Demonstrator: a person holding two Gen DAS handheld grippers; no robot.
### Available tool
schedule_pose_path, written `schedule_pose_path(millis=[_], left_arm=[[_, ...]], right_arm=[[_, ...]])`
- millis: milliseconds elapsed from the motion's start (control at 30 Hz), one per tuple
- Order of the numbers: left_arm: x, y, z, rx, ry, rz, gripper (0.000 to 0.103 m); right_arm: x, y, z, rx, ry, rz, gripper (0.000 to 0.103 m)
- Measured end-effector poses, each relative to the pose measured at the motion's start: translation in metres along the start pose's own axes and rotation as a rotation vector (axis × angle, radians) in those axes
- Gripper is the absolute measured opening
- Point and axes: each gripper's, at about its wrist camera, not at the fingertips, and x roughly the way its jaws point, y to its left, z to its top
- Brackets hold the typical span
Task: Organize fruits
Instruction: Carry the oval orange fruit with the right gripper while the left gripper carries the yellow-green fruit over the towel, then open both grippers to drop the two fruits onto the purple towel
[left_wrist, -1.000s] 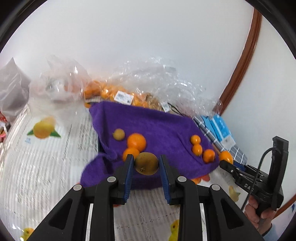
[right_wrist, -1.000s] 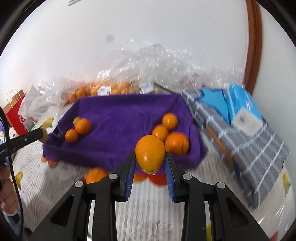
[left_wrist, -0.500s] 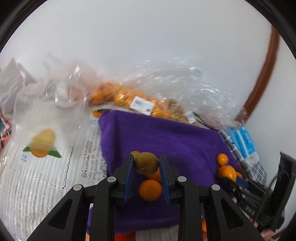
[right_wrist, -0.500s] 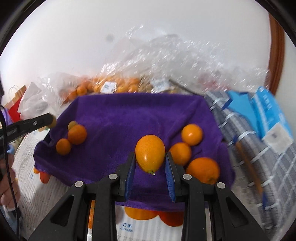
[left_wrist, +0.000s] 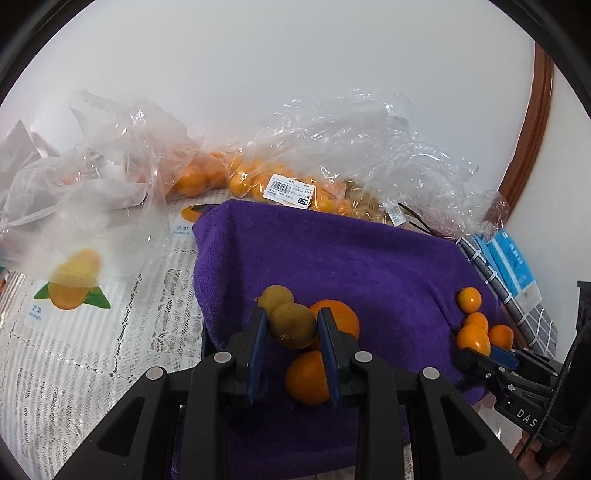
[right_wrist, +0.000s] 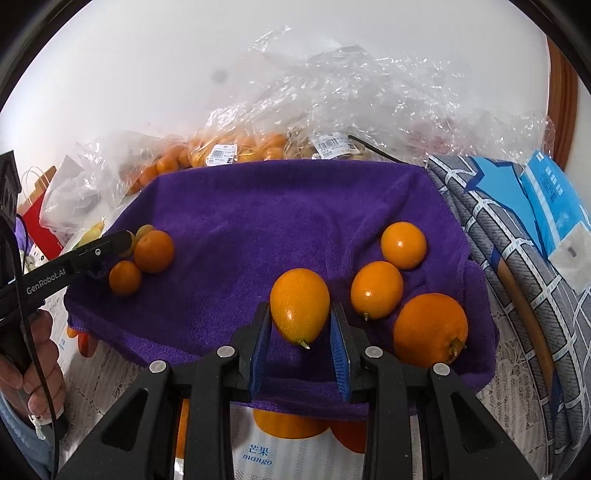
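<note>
A purple towel (left_wrist: 332, 258) lies on the table and also shows in the right wrist view (right_wrist: 277, 221). My left gripper (left_wrist: 291, 328) is shut on a brown-green round fruit (left_wrist: 291, 325), held low over the towel's left part beside another brown-green fruit (left_wrist: 275, 297) and two oranges (left_wrist: 340, 317). My right gripper (right_wrist: 299, 321) is shut on an oval orange kumquat (right_wrist: 299, 310), over the towel's front right. Two kumquats (right_wrist: 376, 290) and a bigger orange (right_wrist: 430, 328) lie just to its right. The left gripper's fingers (right_wrist: 110, 243) show in the right wrist view by the left fruit group.
Clear plastic bags of oranges (left_wrist: 280, 177) stand behind the towel against the wall. An empty crumpled bag (left_wrist: 85, 184) lies at left. A checked cloth with blue packets (right_wrist: 535, 221) lies at right. A lace cloth with mango prints (left_wrist: 92, 332) covers the table.
Both grippers have moved forward over the towel with their fruits. The left one now sits low beside the left fruit group, the right one near the right group.
</note>
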Motion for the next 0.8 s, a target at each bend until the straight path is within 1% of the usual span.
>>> schedule_pose_path(millis=[67,200,400,467,500,533,633,733,800], left_arm=[[0.0,0.0,0.0,-0.001,0.003,0.007,0.027],[0.002,0.003,0.0,-0.023,0.015,0.005,0.027],[0.006,0.003,0.001,-0.025,0.029,0.01,0.027],[0.006,0.002,0.002,-0.017,0.031,0.015,0.027],[0.006,0.002,0.002,-0.015,0.029,0.017,0.027],[0.005,0.002,0.002,-0.015,0.027,0.013,0.027],[0.001,0.003,0.003,-0.021,0.015,-0.002,0.034],[-0.005,0.005,0.004,-0.022,-0.01,-0.011,0.034],[-0.012,0.005,0.003,-0.028,-0.035,-0.018,0.034]], right_arm=[[0.0,0.002,-0.001,-0.009,-0.006,-0.011,0.031],[0.0,-0.001,-0.002,-0.005,-0.012,-0.004,0.031],[0.0,0.0,-0.001,0.0,-0.012,-0.007,0.032],[-0.003,-0.001,-0.001,0.004,-0.023,-0.015,0.035],[-0.005,-0.001,-0.001,0.007,-0.027,-0.018,0.041],[-0.007,-0.002,-0.001,0.011,-0.032,-0.024,0.046],[-0.016,-0.006,0.0,0.042,-0.027,-0.051,0.046],[-0.031,-0.008,-0.003,0.078,-0.022,-0.051,0.046],[-0.046,-0.006,-0.006,0.082,-0.037,-0.074,0.046]])
